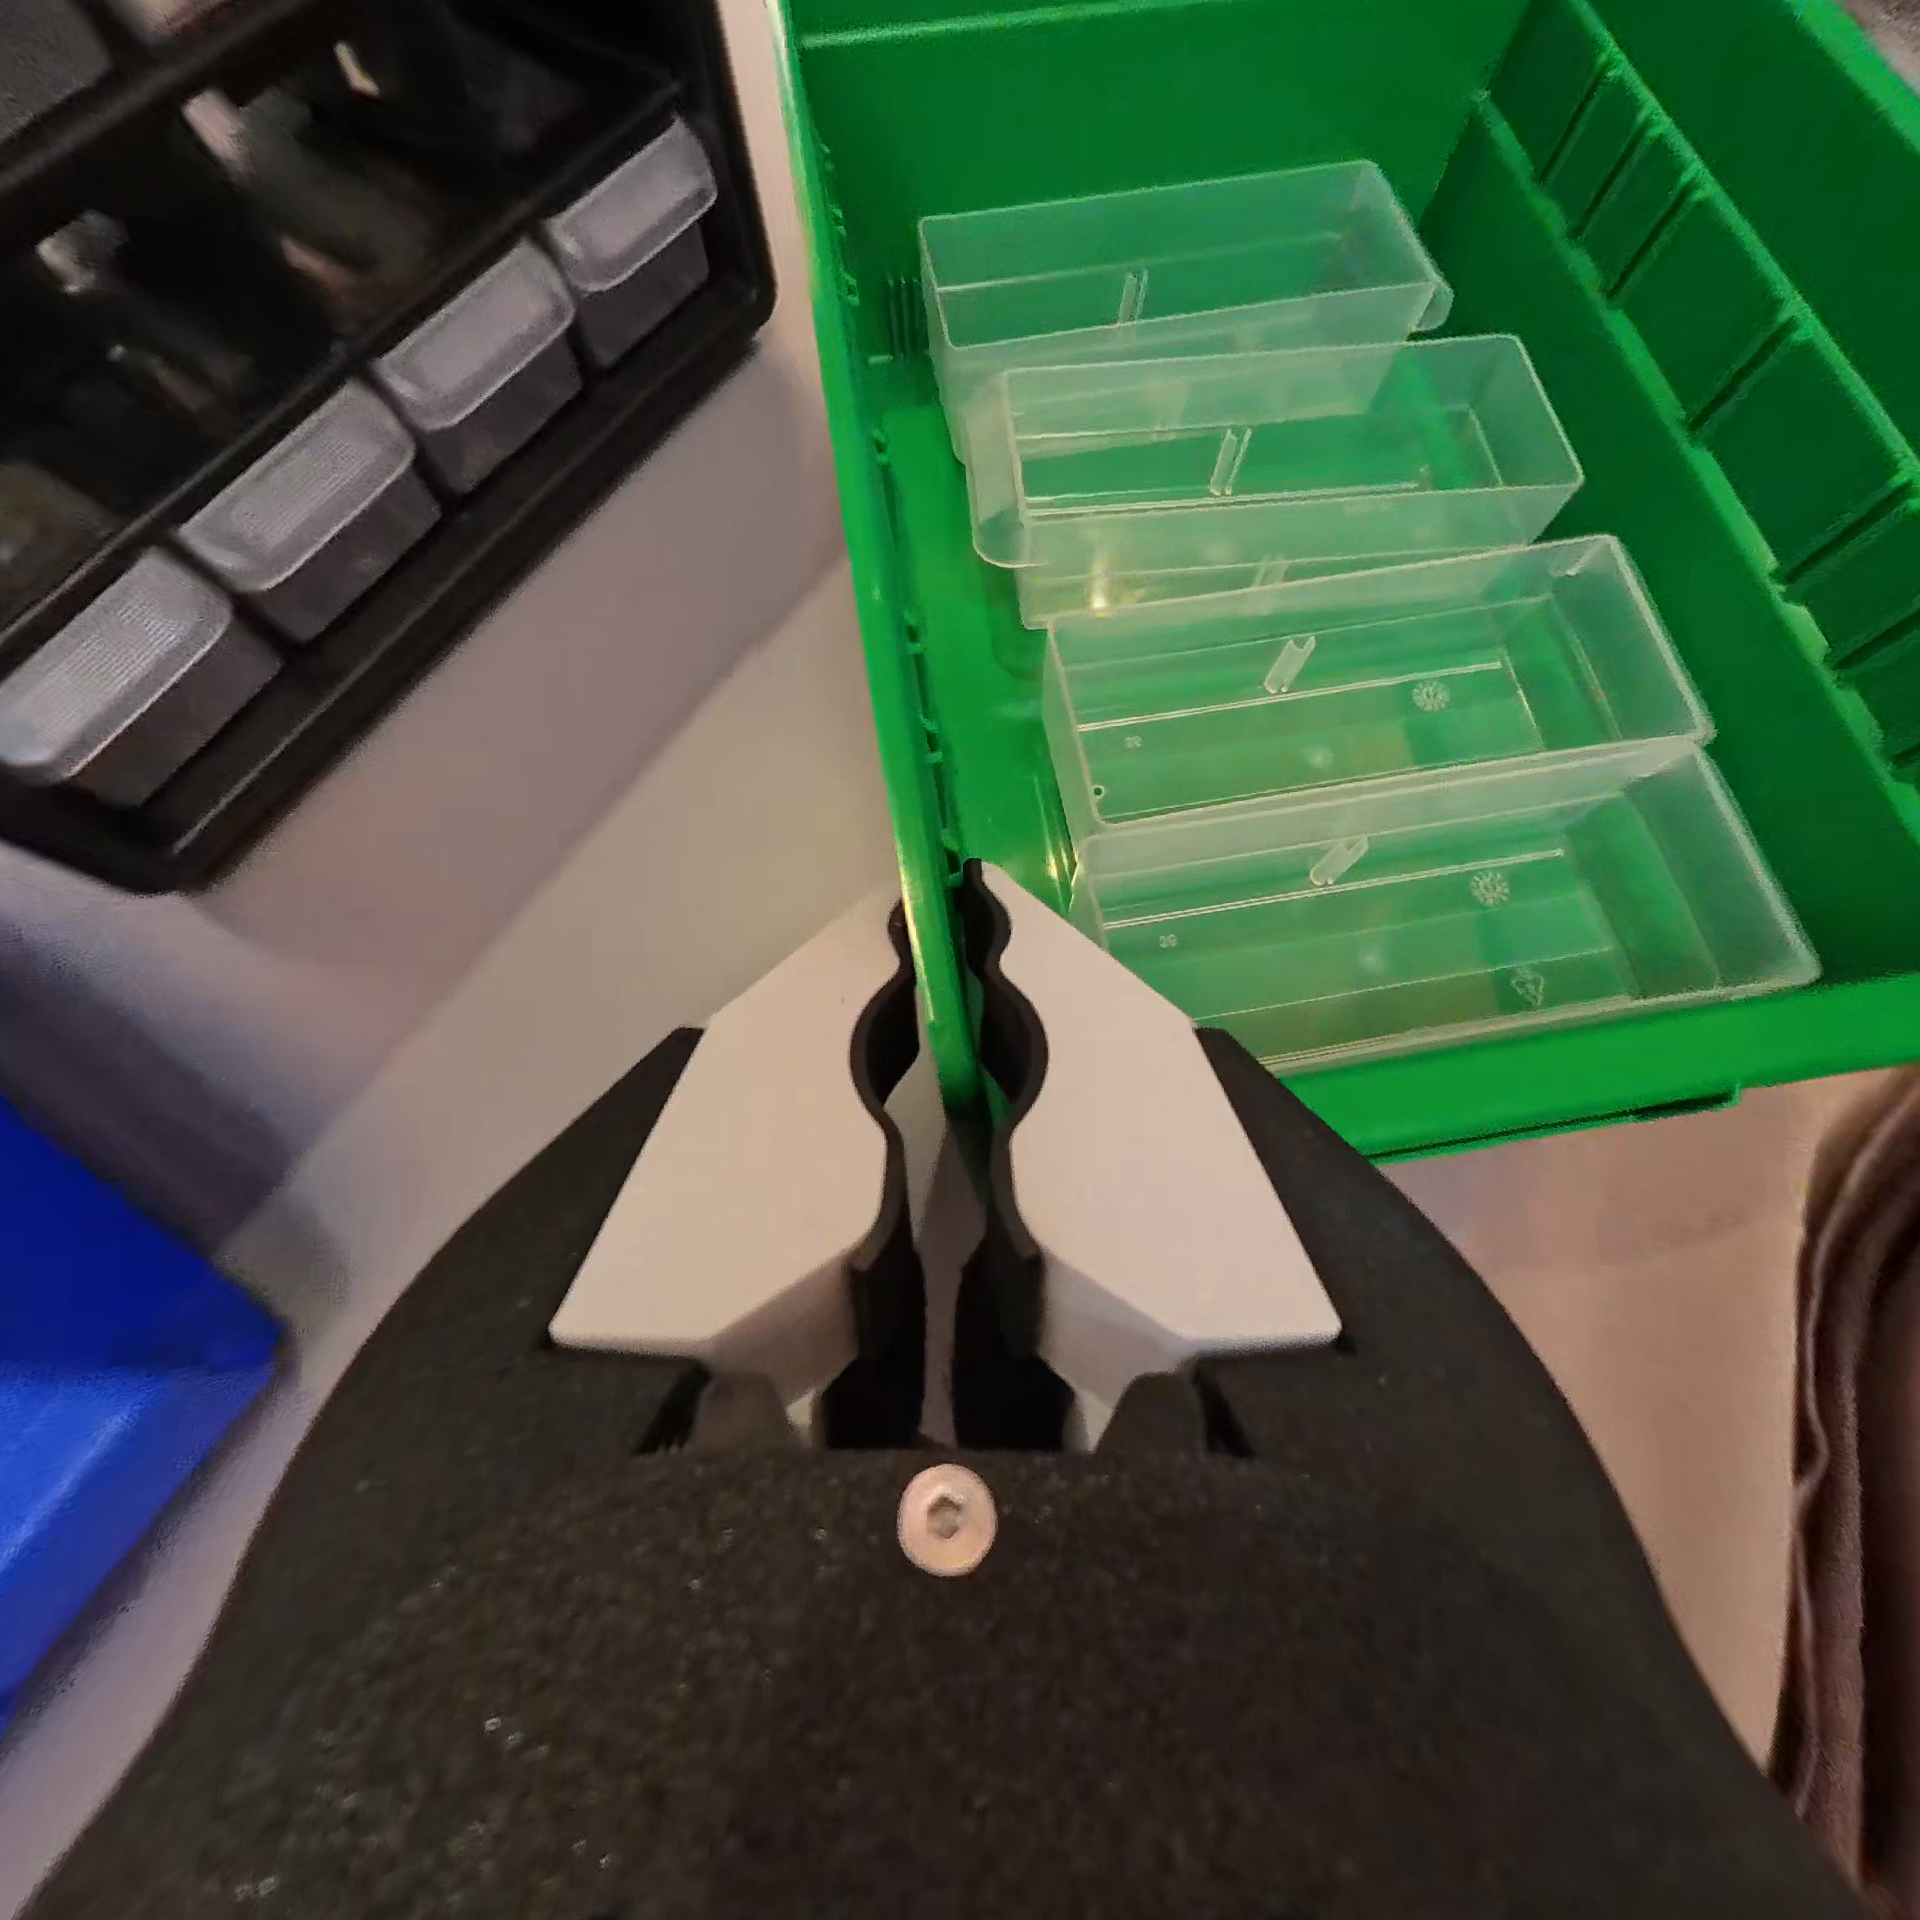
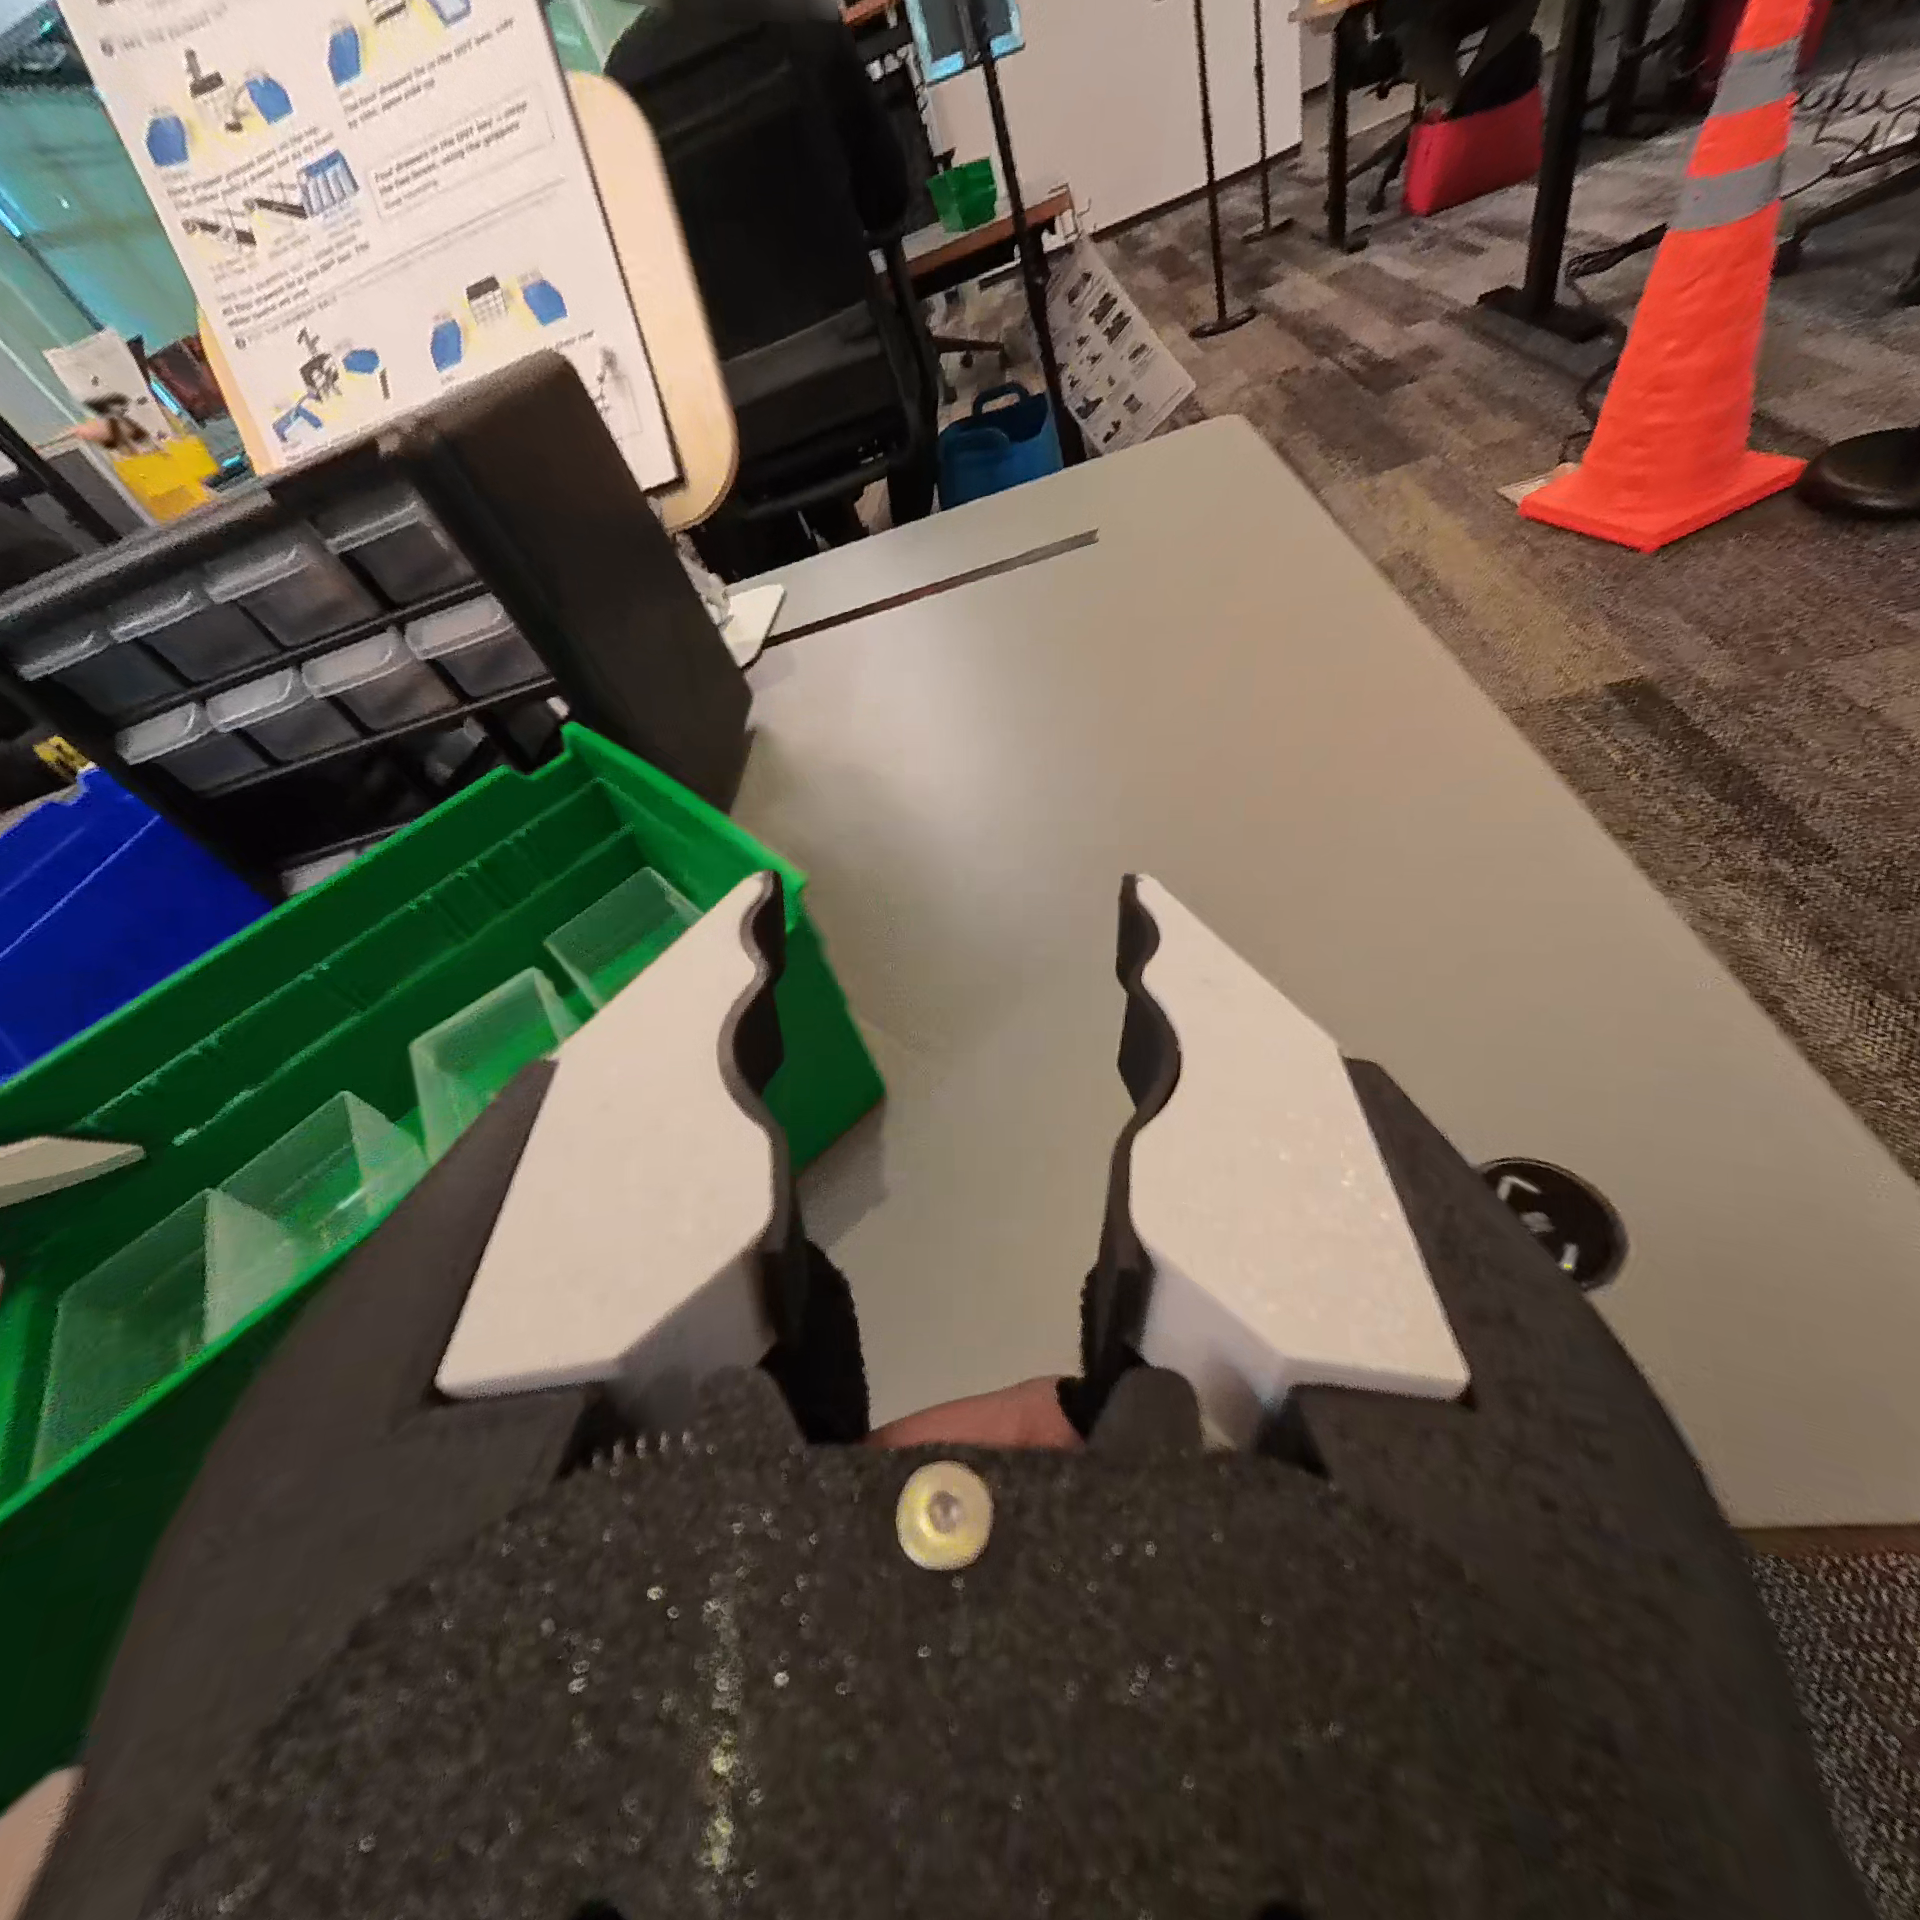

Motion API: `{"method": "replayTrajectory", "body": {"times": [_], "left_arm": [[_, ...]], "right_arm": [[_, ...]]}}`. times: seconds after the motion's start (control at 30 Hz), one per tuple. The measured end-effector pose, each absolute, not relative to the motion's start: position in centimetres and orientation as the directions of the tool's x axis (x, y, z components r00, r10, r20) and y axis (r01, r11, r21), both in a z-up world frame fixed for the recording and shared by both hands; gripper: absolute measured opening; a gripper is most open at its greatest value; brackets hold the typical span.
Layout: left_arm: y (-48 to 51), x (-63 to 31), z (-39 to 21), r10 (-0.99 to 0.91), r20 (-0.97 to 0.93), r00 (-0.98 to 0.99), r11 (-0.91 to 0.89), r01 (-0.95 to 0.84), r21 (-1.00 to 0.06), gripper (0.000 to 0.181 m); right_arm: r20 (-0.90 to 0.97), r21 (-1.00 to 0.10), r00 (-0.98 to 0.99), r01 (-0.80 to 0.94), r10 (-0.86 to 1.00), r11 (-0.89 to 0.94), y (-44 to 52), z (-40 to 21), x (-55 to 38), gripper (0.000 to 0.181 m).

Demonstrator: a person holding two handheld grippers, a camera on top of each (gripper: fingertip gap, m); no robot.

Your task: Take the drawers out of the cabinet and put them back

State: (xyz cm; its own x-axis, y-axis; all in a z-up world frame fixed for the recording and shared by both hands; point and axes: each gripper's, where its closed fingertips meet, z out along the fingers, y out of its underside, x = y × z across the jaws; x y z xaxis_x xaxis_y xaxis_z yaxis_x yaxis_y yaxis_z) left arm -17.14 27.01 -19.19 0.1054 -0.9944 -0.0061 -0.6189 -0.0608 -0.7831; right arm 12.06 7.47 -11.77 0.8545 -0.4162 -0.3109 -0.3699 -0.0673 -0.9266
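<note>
Left wrist view: my left gripper [image 1: 940, 914] pinches the green bin [image 1: 1039, 114] wall, right gripper [image 2: 945, 894] spread; clear drawers [image 1: 1382, 675] look light, slippery, best gripped by rims.

The left wrist view looks steeply down from close above the left hand-held gripper [image 1: 940, 914], which fills the lower half of the frame. It faces the near wall of the green bin [image 1: 1049, 135] at the upper right, with the black cabinet [image 1: 743, 281] at the upper left.

The right wrist view sits higher and looks more forward, over the right hand-held gripper [image 2: 945, 894], along the grey desk [image 2: 1195, 748] toward the room behind. Both views share the green bin [image 2: 821, 1049], the cabinet [image 2: 623, 582] and the desk [image 1: 644, 727].
</note>
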Motion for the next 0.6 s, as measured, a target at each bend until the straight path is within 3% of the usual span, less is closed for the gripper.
{"method": "replayTrajectory", "body": {"times": [0.33,0.43,0.47,0.6], "left_arm": [[30.9,-26.3,-18.9,-0.977,0.066,0.201,-0.167,-0.539,-0.826,0.003],[30.4,-27.7,-16.9,-0.971,0.092,0.219,-0.186,-0.462,-0.867,0.034],[30.8,-28.6,-15.9,-0.964,0.095,0.247,-0.196,-0.424,-0.884,0.044],[37.6,-36.2,-13.4,-0.816,0.110,0.568,-0.288,-0.234,-0.928,0.037]], "right_arm": [[-0.216,-0.932,0.925,-0.291,-0.313,-0.215,12.3,-13.7,7.4,0.064],[-0.197,-0.935,0.938,-0.267,-0.284,-0.234,13.3,-13.8,6.5,0.064],[-0.185,-0.936,0.943,-0.254,-0.277,-0.242,13.5,-13.9,6.2,0.064],[-0.142,-0.936,0.956,-0.213,-0.256,-0.279,14.1,-14.6,5.6,0.064]]}}
